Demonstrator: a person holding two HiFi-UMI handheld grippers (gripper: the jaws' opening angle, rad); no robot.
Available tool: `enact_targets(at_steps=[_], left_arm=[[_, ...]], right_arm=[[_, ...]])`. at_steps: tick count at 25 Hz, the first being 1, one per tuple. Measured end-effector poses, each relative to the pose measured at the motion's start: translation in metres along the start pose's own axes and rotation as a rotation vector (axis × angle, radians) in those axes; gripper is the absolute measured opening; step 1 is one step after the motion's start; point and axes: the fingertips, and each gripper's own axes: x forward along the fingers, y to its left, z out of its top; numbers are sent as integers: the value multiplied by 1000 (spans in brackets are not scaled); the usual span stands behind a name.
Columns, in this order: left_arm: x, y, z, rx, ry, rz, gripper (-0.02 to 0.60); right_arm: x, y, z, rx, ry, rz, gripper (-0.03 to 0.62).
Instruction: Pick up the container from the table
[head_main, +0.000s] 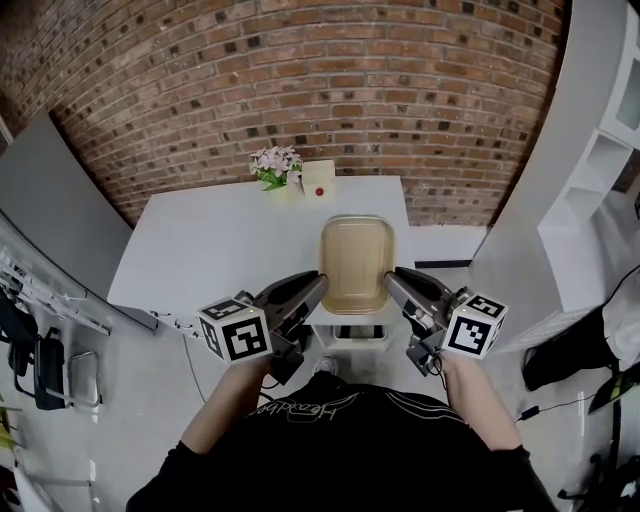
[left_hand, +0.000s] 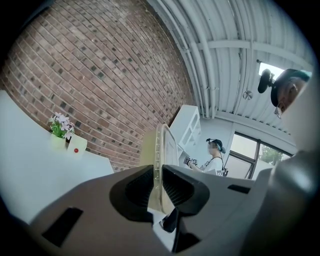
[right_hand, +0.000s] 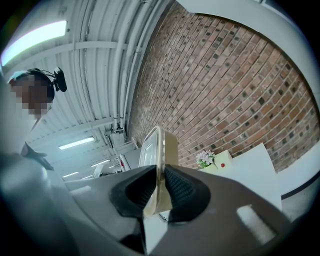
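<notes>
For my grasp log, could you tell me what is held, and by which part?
The tan container: left gripper clamps its left rim, right gripper its right rim.

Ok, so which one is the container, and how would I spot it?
Find the white table in front of the brick wall. At its near edge, the left gripper and right gripper each pinch one side of the container. It is a tan tray with rounded corners, far bigger and plainer than the small flowers and card at the far edge.
</notes>
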Motion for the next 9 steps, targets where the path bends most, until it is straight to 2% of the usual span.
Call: enact_targets(at_steps=[4,9], left_arm=[[0,1,-4,-18,-3,0,60],[0,2,-2,-4,-6,14,60]], right_arm=[[-2,-3,-4,8,1,-2,58],[0,-2,-3,7,-4,2,58]])
